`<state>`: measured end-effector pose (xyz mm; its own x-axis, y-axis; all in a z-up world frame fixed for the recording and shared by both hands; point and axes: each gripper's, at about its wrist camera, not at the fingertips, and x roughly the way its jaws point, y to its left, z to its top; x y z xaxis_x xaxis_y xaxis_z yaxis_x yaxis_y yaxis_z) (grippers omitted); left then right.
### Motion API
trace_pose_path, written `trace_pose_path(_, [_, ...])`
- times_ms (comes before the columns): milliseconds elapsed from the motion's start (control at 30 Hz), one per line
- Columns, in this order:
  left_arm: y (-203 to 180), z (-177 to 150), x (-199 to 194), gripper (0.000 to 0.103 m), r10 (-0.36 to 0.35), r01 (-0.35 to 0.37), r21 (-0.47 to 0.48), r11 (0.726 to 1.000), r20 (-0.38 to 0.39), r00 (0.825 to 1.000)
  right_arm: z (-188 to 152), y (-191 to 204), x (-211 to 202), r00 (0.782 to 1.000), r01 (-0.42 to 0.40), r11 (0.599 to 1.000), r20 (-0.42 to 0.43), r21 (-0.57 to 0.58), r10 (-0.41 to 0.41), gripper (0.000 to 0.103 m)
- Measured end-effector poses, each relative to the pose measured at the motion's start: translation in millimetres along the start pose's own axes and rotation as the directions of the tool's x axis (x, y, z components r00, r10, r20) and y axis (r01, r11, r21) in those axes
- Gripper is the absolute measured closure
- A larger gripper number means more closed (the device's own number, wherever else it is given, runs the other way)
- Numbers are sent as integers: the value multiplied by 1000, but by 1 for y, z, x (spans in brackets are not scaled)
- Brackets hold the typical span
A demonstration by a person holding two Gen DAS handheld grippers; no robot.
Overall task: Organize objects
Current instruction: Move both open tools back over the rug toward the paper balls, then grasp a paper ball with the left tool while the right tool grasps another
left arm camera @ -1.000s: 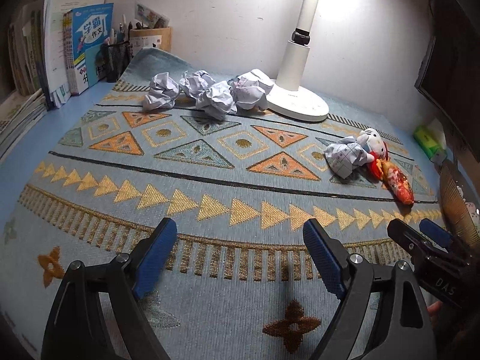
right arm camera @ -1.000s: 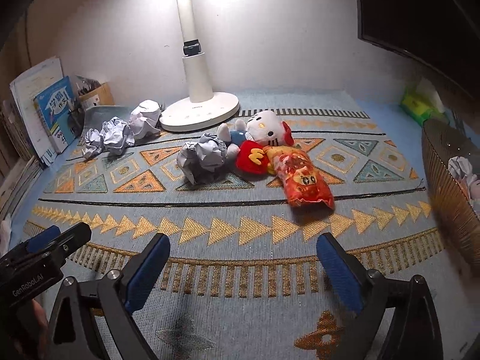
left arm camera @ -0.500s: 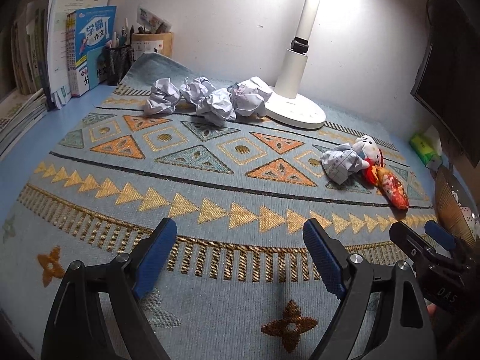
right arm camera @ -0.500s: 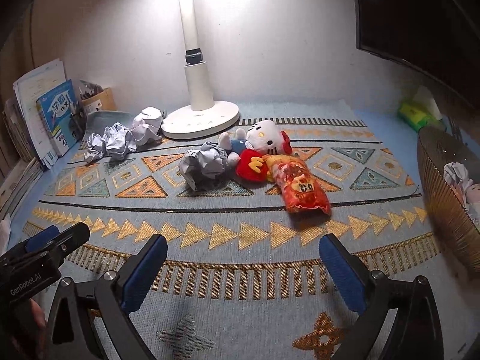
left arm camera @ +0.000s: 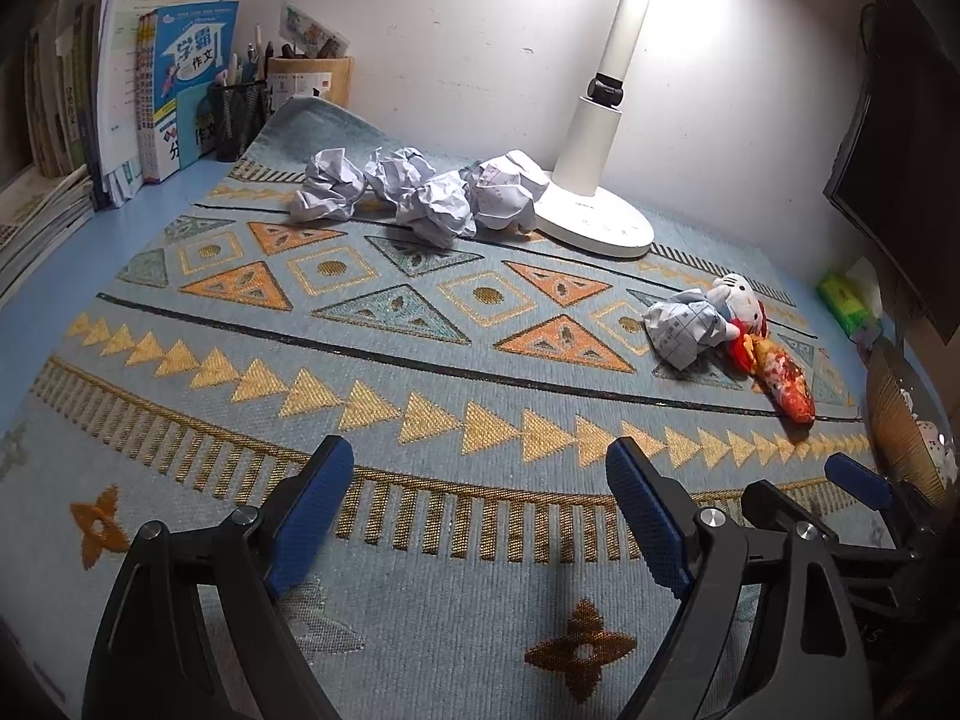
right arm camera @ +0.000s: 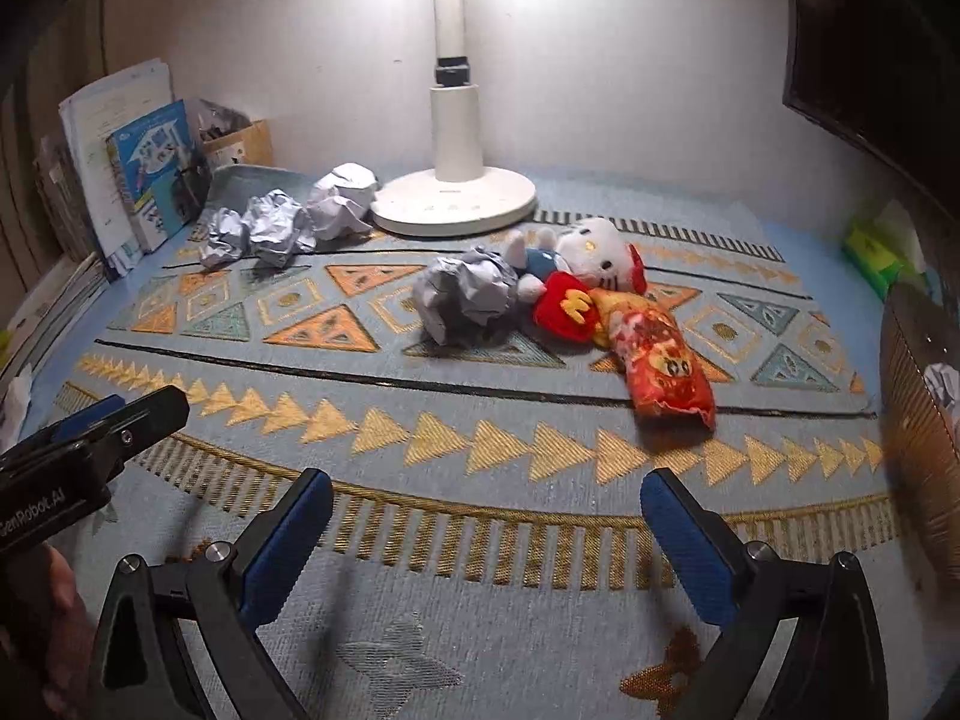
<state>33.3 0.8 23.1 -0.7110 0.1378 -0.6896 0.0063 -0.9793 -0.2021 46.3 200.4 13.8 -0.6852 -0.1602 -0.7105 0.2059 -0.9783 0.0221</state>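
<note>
Several crumpled paper balls point(left arm camera: 420, 195) lie in a row at the back of the patterned mat, left of the lamp base; they also show in the right wrist view point(right arm camera: 282, 225). One more paper ball point(right arm camera: 468, 297) lies mid-mat against a white cat plush point(right arm camera: 591, 258), a red plush piece point(right arm camera: 567, 306) and a red snack packet point(right arm camera: 660, 360). The same group shows in the left wrist view point(left arm camera: 690, 324). My left gripper point(left arm camera: 480, 510) is open and empty over the mat's near edge. My right gripper point(right arm camera: 486, 531) is open and empty, near the front edge too.
A white lamp base point(right arm camera: 456, 201) stands at the back. Books point(left arm camera: 174, 90) and pen holders point(left arm camera: 240, 114) line the back left. A woven basket point(right arm camera: 924, 408) holding paper stands at the right edge. A green packet point(right arm camera: 870, 249) and a dark monitor point(left arm camera: 900, 120) are at the right.
Both grippers have drawn slightly back and tilted, so the mat's objects sit a little farther away. Both stay open and empty. Nothing on the mat has moved.
</note>
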Motion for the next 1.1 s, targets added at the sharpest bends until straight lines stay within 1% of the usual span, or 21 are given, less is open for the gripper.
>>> trace_pose_path(33, [3, 1, -2, 17, -6, 6, -10, 1000, 2, 1000, 1, 2, -4, 1000, -20, 1000, 23, -17, 21, 0])
trace_pose_path(67, [7, 3, -3, 17, -16, 16, -18, 1000, -3, 1000, 2, 6, -6, 999, -21, 999, 35, -33, 22, 0])
trace_pose_path(133, [18, 14, -4, 17, -4, 4, -14, 1000, -20, 1000, 11, 17, -2, 1000, -28, 998, -5, -53, 28, 0])
trace_pose_path(167, [25, 21, -6, 17, 5, -6, -10, 1000, -14, 1000, 18, 23, 2, 998, -56, 998, -38, -44, 54, 0])
trace_pose_path(200, [34, 30, -8, 17, 21, -21, -11, 1000, 5, 1000, 26, 30, 5, 995, -89, 996, -54, -28, 87, 0])
trace_pose_path(233, [42, 40, -10, 17, 40, -40, -8, 999, 24, 999, 36, 38, 7, 993, -102, 995, -54, -15, 101, 0])
trace_pose_path(300, [57, 61, -9, 17, 83, -84, 10, 996, 48, 995, 57, 58, 15, 994, -92, 995, -59, -28, 90, 4])
trace_pose_path(333, [64, 72, -7, 17, 101, -103, 20, 995, 52, 993, 68, 69, 21, 993, -100, 994, -64, -36, 97, 15])
trace_pose_path(367, [70, 82, -4, 17, 116, -118, 25, 993, 60, 991, 78, 78, 28, 990, -123, 992, -71, -39, 120, 29])
trace_pose_path(433, [85, 97, 5, 17, 143, -145, 21, 989, 74, 987, 96, 95, 48, 980, -180, 983, -93, -34, 177, 41])
trace_pose_path(533, [104, 115, 28, 17, 159, -160, 12, 987, 39, 986, 117, 113, 81, 973, -204, 979, -109, -8, 202, 42])
trace_pose_path(600, [113, 123, 43, 17, 160, -160, -1, 987, 16, 987, 129, 122, 99, 967, -228, 974, -110, 7, 228, 42])
trace_pose_path(667, [118, 129, 57, 17, 151, -151, 0, 988, 12, 988, 138, 129, 111, 965, -240, 971, -105, 5, 240, 42])
trace_pose_path(733, [121, 133, 71, 18, 140, -141, 21, 990, 13, 990, 144, 136, 121, 964, -243, 970, -110, 1, 241, 42])
trace_pose_path(900, [121, 140, 97, 18, 71, -68, 102, 992, -26, 997, 151, 142, 148, 963, -241, 970, -120, 26, 243, 42])
trace_pose_path(933, [119, 141, 101, 20, 77, -72, 123, 990, -30, 997, 152, 140, 155, 959, -251, 967, -125, 47, 255, 42])
trace_pose_path(1000, [118, 145, 111, 22, 101, -95, 144, 985, -31, 994, 153, 136, 168, 948, -274, 957, -141, 100, 286, 42])
trace_pose_path(1067, [121, 149, 124, 27, 75, -66, 125, 990, -62, 995, 153, 132, 177, 942, -286, 946, -134, 150, 306, 42])
trace_pose_path(1100, [122, 151, 129, 36, 49, -38, 115, 993, -87, 995, 152, 130, 181, 939, -298, 940, -127, 167, 320, 42])
